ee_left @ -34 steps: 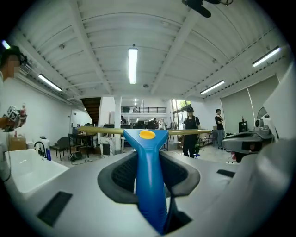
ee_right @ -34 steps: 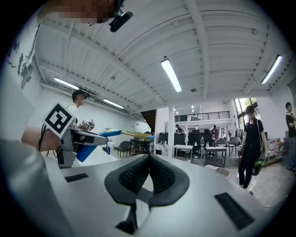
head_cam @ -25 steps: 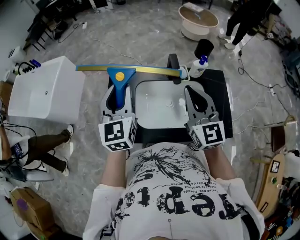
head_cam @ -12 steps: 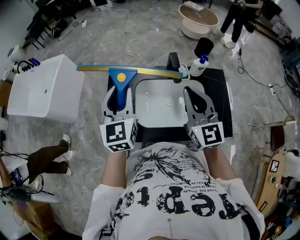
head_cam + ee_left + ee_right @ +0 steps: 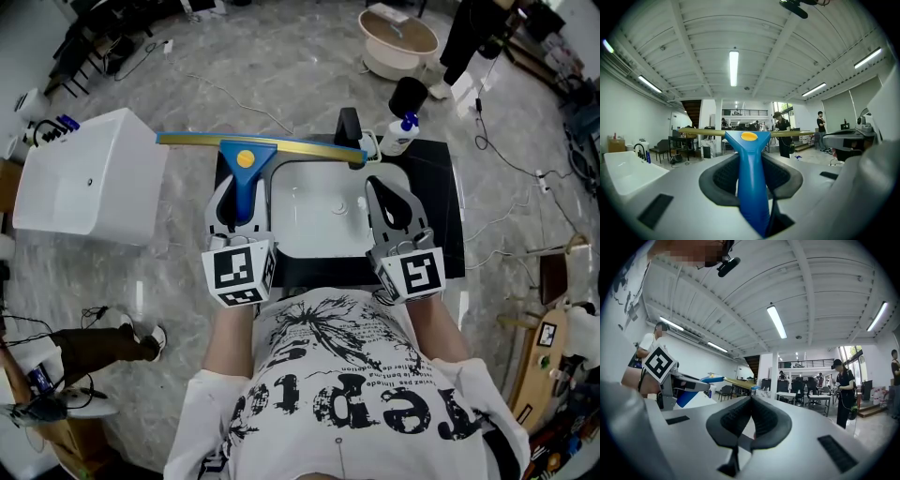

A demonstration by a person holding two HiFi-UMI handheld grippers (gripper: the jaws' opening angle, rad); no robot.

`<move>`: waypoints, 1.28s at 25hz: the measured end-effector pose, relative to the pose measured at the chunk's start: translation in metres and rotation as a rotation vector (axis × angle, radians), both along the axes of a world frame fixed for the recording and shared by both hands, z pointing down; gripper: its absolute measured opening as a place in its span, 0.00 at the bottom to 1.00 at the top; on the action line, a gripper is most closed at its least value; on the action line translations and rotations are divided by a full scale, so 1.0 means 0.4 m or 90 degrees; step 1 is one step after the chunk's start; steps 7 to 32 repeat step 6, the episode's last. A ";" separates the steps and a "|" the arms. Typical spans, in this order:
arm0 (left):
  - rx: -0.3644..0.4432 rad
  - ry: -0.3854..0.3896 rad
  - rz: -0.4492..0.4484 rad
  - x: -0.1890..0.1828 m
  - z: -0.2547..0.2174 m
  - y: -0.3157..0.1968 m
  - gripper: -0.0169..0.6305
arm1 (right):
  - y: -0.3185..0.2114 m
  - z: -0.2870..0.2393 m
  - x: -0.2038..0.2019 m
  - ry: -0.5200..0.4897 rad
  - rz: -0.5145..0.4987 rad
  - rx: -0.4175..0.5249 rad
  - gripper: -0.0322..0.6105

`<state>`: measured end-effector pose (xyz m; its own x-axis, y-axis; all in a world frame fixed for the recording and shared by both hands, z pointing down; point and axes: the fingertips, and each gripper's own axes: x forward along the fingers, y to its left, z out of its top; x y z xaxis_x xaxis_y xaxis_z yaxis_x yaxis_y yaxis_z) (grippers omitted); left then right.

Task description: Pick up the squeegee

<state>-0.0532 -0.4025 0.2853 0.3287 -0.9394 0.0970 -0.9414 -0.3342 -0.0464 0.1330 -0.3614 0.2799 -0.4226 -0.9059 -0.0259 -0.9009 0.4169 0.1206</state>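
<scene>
Squeegee: the blue-handled squeegee (image 5: 246,175) was off the counter, held about level, its long yellow blade crosswise above the back edge of the white sink (image 5: 284,246).
Left gripper: the left gripper (image 5: 236,194) had its jaws partly closed on the blue handle, pads pressed to both sides, with the blade well beyond the fingertips.
Right gripper: the right gripper (image 5: 386,192) hung over the sink with its jaws together and nothing between them.
Surroundings: the blade's right end sat near the black faucet (image 5: 348,125) and just short of the spray bottle (image 5: 397,137) on the black counter (image 5: 441,202).
Risk, collision: a swing to the right would likely catch the faucet or tip the bottle.
Risk, grip: the wide head appeared to outweigh the tapered handle, so it could twist or slide in the pads.
</scene>
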 end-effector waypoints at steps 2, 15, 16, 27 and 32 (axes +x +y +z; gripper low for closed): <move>-0.001 -0.001 0.000 -0.002 0.002 -0.005 0.24 | -0.005 0.001 -0.002 0.003 0.001 -0.001 0.07; -0.003 0.001 0.001 0.002 0.012 -0.016 0.24 | -0.016 0.009 0.002 0.006 0.002 0.001 0.07; -0.003 0.001 0.001 0.002 0.012 -0.016 0.24 | -0.016 0.009 0.002 0.006 0.002 0.001 0.07; -0.003 0.001 0.001 0.002 0.012 -0.016 0.24 | -0.016 0.009 0.002 0.006 0.002 0.001 0.07; -0.003 0.001 0.001 0.002 0.012 -0.016 0.24 | -0.016 0.009 0.002 0.006 0.002 0.001 0.07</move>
